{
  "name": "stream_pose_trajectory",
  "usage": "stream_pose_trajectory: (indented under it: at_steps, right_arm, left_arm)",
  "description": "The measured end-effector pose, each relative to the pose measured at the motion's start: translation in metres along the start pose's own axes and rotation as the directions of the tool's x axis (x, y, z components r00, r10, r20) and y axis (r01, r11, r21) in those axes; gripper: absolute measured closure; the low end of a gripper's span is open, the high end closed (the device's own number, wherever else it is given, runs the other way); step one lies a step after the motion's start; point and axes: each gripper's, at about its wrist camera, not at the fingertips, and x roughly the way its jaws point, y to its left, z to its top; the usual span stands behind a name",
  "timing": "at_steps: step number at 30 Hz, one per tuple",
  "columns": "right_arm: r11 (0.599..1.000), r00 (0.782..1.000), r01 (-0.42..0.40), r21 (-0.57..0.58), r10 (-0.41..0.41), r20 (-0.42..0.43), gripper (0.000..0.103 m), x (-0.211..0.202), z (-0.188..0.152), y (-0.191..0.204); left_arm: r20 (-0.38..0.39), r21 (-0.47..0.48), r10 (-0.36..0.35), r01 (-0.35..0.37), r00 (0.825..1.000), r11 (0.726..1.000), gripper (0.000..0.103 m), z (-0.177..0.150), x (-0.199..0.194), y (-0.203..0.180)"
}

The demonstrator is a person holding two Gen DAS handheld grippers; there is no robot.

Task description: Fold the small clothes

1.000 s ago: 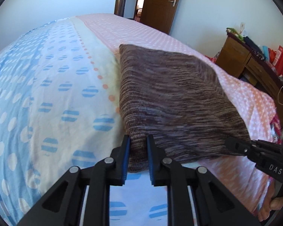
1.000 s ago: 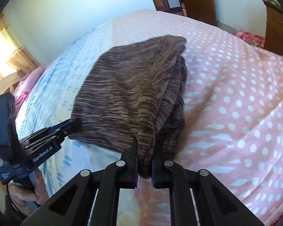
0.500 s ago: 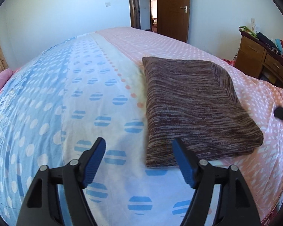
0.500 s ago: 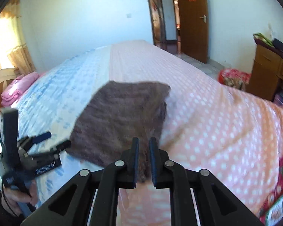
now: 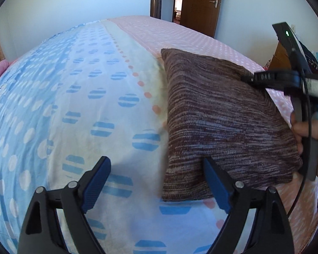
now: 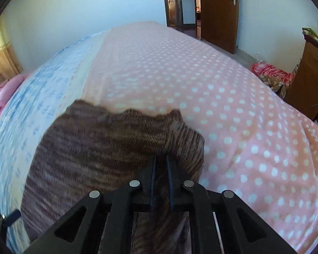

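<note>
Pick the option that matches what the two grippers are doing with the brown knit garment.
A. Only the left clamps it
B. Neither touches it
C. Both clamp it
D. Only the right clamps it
D: the right gripper is shut on the brown knit garment, while the left gripper stands wide open.

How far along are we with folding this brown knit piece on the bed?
Done: the brown knit garment already lies as a compact folded rectangle on the bedspread. In hand: the right gripper is shut on its edge, while the left gripper has just been opening and holds nothing. Left: release that edge. No other clothes show in either view.
</note>
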Motion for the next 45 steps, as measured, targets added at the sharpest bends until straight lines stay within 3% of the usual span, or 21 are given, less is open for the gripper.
stream_pose_trajectory:
  at_steps: [3,6,10,13,15,23,25,27,35,40,45]
  right_arm:
    - [1.0,1.0,0.013,-0.008,-0.014,-0.003,0.094,-0.007,0.002,0.003]
    - [1.0,0.998,0.023,0.013,-0.024,0.061,0.092,-0.042,-0.008,0.005]
    - [0.997,0.982,-0.068,0.049,0.058,0.182,0.087,-0.105,-0.035,0.012]
    - [0.995,0.965,-0.095,0.024,0.086,0.249,0.055,-0.15,-0.065,0.024]
    - [0.996,0.956,-0.094,0.0,0.09,0.28,0.048,-0.171,-0.084,0.032]
    - [0.999,0.941,-0.04,-0.021,0.045,0.334,0.046,-0.221,-0.146,0.048]
    - [1.0,0.938,-0.028,-0.008,0.029,0.344,0.037,-0.231,-0.157,0.049]
    - [1.0,0.94,-0.019,-0.01,0.022,0.341,0.034,-0.238,-0.164,0.05]
    - [1.0,0.941,0.007,-0.011,-0.003,0.338,0.033,-0.27,-0.179,0.047]
    - [1.0,0.923,-0.004,0.018,-0.003,0.386,0.033,-0.289,-0.179,0.044]
    - [0.999,0.906,-0.04,0.037,0.021,0.422,0.033,-0.303,-0.179,0.044]
  left_arm:
    - [0.0,-0.007,0.004,-0.004,1.0,1.0,0.008,0.001,-0.001,0.0]
    - [0.015,0.018,0.019,-0.019,1.0,1.0,0.008,0.0,-0.009,-0.002]
    - [0.05,0.046,0.035,-0.037,0.998,0.998,0.008,-0.002,-0.024,-0.003]
    - [0.07,0.048,0.026,-0.029,0.997,0.998,0.008,-0.003,-0.034,-0.005]
    - [0.093,0.058,0.03,-0.036,0.995,0.998,0.008,-0.005,-0.043,-0.007]
    - [0.175,0.075,0.02,-0.034,0.984,0.997,0.0,-0.014,-0.084,-0.009]
    - [0.201,0.079,0.022,-0.039,0.979,0.996,0.0,-0.017,-0.094,-0.01]
    - [0.226,0.087,0.015,-0.036,0.974,0.996,0.0,-0.021,-0.106,-0.011]
    - [0.295,0.116,0.034,-0.072,0.955,0.991,0.0,-0.028,-0.142,-0.02]
    - [0.354,0.114,0.082,-0.13,0.932,0.985,0.0,-0.032,-0.163,-0.028]
    - [0.375,0.088,0.102,-0.145,0.921,0.985,0.0,-0.032,-0.174,-0.028]
